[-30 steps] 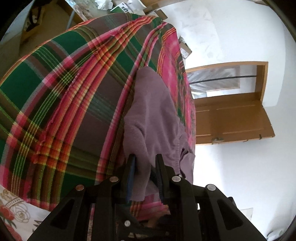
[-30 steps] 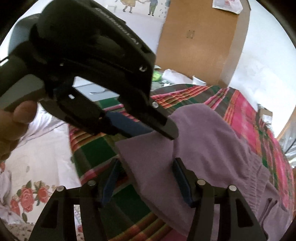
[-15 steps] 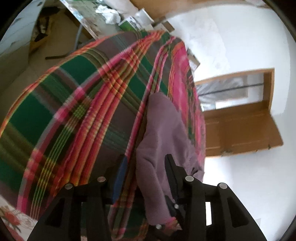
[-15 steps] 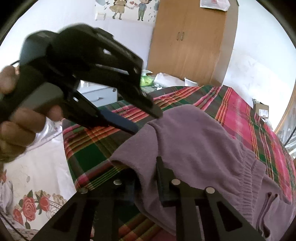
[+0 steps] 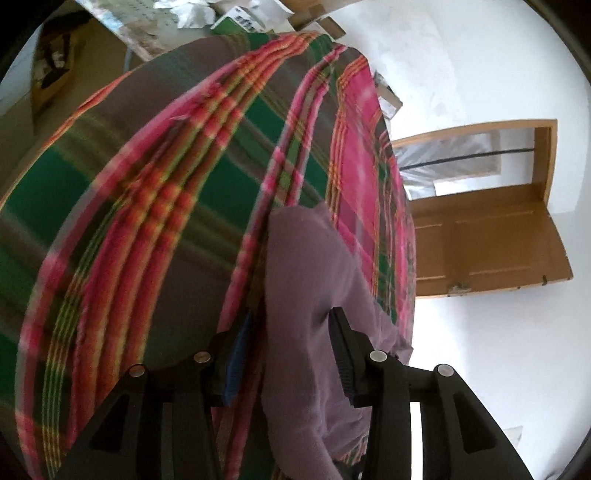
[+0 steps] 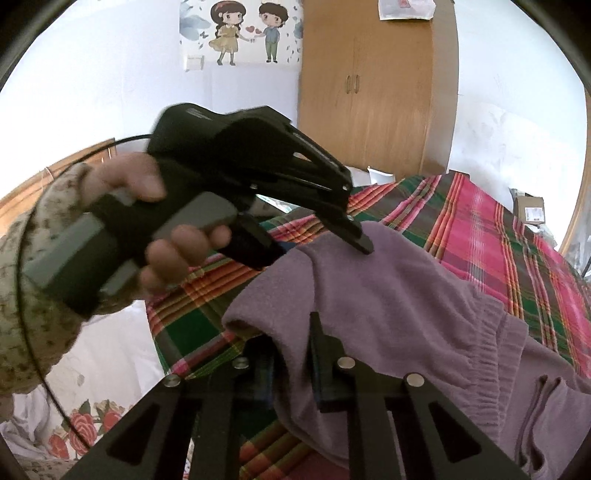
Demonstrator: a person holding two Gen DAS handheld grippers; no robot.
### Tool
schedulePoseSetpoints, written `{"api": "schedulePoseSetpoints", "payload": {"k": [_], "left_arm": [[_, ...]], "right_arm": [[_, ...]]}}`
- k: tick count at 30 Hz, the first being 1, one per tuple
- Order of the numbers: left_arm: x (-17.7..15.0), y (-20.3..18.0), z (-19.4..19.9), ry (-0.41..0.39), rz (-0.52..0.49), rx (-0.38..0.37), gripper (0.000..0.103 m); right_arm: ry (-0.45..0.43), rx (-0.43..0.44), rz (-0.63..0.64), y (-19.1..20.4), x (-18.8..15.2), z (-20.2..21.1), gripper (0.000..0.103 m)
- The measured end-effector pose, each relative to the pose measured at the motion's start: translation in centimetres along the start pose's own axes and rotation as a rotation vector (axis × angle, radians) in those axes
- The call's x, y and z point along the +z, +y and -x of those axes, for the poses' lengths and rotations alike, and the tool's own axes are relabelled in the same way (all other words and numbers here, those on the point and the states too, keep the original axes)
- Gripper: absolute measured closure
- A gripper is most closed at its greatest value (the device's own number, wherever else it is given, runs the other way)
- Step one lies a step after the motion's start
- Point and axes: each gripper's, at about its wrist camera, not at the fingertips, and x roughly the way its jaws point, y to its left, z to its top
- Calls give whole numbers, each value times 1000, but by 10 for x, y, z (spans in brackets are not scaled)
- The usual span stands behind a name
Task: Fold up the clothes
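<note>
A purple fleece garment (image 5: 306,280) lies bunched on the plaid blanket (image 5: 166,221). My left gripper (image 5: 290,332) is open, its fingers wide apart with a fold of the garment lying loosely between them. In the right wrist view the garment (image 6: 406,302) spreads to the right, its elastic waistband at the lower right. My right gripper (image 6: 291,354) is shut on the garment's near edge. The left gripper (image 6: 317,254), held by a hand (image 6: 147,184), points down at the garment's far corner with its upper fingertip (image 6: 364,245) on the cloth.
The plaid blanket (image 6: 480,236) covers the bed, with a floral sheet (image 6: 92,424) below its near edge. A wooden wardrobe (image 6: 369,92) stands behind the bed. An open wooden door (image 5: 480,243) is on the right. A cluttered table (image 5: 166,22) stands beyond the bed.
My left gripper has let go of the purple garment and opened wide. My right gripper, open a second ago, has shut on the garment's near edge. The left gripper has drawn back.
</note>
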Motion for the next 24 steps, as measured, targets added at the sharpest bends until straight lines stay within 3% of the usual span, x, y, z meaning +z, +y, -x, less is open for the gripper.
{"api": "schedulePoseSetpoints", "payload": {"k": [6,11,15,24], "left_arm": [[17,-5,-14,31,2,-39,61],[18,-6,-14,24,-2,-52,76],[18,-11,-6,6,-4,-65,82],[17,-25,12,-43,-61,-49,86]], "right_arm": [[-13,14,-16,-5,2,2,89],[-27,15,-23,-7,3,5,89],[-44,15,-18,-6,5,8,90],[-69,33,-15,-5,19,6,91]]}}
